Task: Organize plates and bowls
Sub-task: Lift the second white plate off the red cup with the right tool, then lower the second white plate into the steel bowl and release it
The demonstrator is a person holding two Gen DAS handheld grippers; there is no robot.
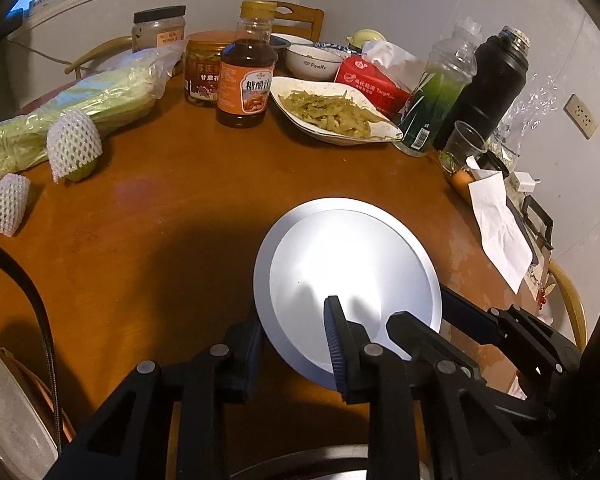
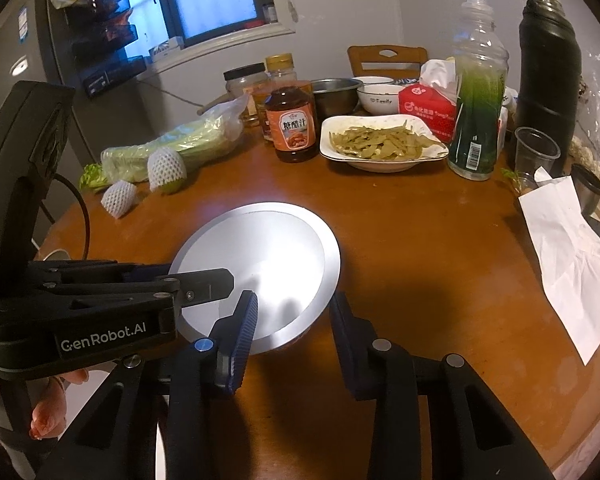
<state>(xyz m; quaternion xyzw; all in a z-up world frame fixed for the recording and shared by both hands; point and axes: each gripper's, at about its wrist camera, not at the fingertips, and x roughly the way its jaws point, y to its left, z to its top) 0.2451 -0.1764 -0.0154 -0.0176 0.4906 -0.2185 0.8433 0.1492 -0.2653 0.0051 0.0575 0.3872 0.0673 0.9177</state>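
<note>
Because the round plate [image 1: 352, 248] has no long axis, the coming move turns on which part of its rim each gripper straddles. On the left, the left gripper [image 1: 296, 316] comes in at the plate's near-left edge. One of its fingers lies over the pale inner surface, and the tip of the other slips out of sight behind the rim, apparently beneath it. Its jaws stand fairly narrow with the rim between them, but I cannot tell whether the pads actually press on it.

In the middle, the plate sits toward the near side of the brown table [image 1: 180, 200]. It is well apart from the dish of green vegetables and the bottles at the far side. From the left gripper it spreads forward and to the right.

On the right, the right gripper [image 2: 294, 299] mirrors this at the near-right edge, so the plate spreads forward and to its left. One finger is above the surface and the other is tucked behind the rim, again at a narrow opening with contact not clearly shown. Neither hand is nearer, as both are at the rim. A two-handed lift looks like the next step, and it would need both sides to rise together.
</note>
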